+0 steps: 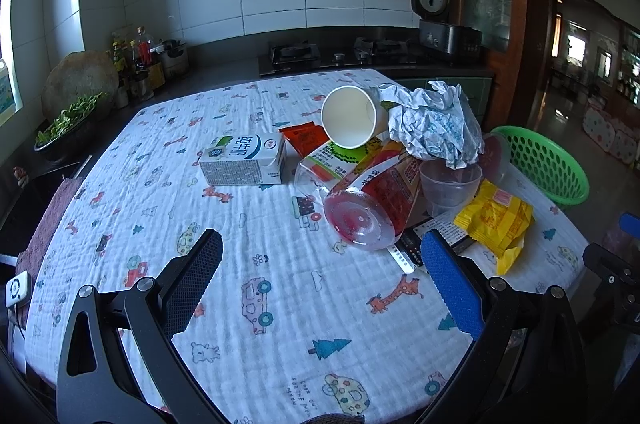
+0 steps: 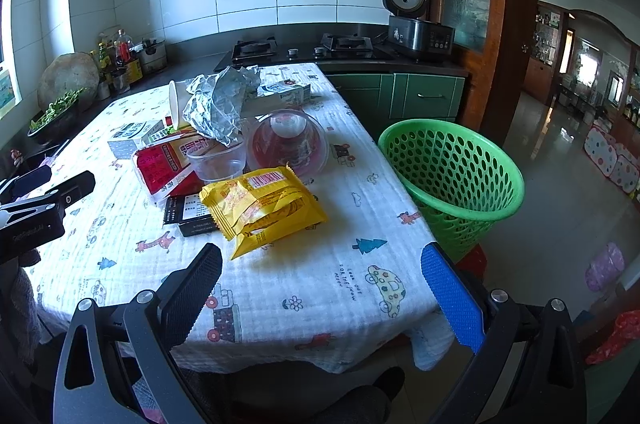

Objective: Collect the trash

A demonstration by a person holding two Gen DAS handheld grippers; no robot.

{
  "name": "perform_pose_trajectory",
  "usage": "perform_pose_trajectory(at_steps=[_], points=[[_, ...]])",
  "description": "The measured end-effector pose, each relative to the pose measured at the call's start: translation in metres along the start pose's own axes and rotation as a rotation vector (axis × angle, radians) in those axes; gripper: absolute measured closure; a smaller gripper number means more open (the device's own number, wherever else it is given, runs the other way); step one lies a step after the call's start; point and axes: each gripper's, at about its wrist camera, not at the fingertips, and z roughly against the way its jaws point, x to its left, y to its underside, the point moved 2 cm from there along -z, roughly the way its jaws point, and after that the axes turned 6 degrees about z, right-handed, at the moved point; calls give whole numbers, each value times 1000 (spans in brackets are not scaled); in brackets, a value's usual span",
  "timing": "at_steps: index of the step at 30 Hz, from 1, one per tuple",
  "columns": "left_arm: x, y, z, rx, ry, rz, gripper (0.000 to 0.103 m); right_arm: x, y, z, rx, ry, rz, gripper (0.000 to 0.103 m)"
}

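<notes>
A pile of trash lies on the table with the cartoon-print cloth [image 1: 260, 224]: a milk carton [image 1: 244, 159], a tipped paper cup [image 1: 352, 117], crumpled paper [image 1: 436, 127], a red-labelled plastic bottle [image 1: 372, 207], a clear plastic cup [image 1: 450, 183], a yellow snack wrapper [image 1: 496, 220] and an orange packet [image 1: 306, 137]. My left gripper [image 1: 322, 256] is open and empty, just short of the bottle. My right gripper [image 2: 322, 266] is open and empty, just short of the yellow wrapper [image 2: 260, 203]. A green perforated basket [image 2: 452, 167] stands beside the table's right edge.
A clear domed lid [image 2: 288, 139] and a black box [image 2: 192, 214] lie in the pile. Behind the table runs a counter with a gas hob [image 2: 304, 49], a rice cooker [image 2: 416, 19] and bottles [image 2: 116, 55]. A red bag [image 2: 612, 340] lies on the floor.
</notes>
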Motion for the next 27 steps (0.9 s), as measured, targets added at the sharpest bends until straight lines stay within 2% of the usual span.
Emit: perform_pose_trajectory(at_steps=[27], points=[[-1, -15, -24, 22, -9, -10, 5, 5, -11, -25, 9, -69, 26, 6]])
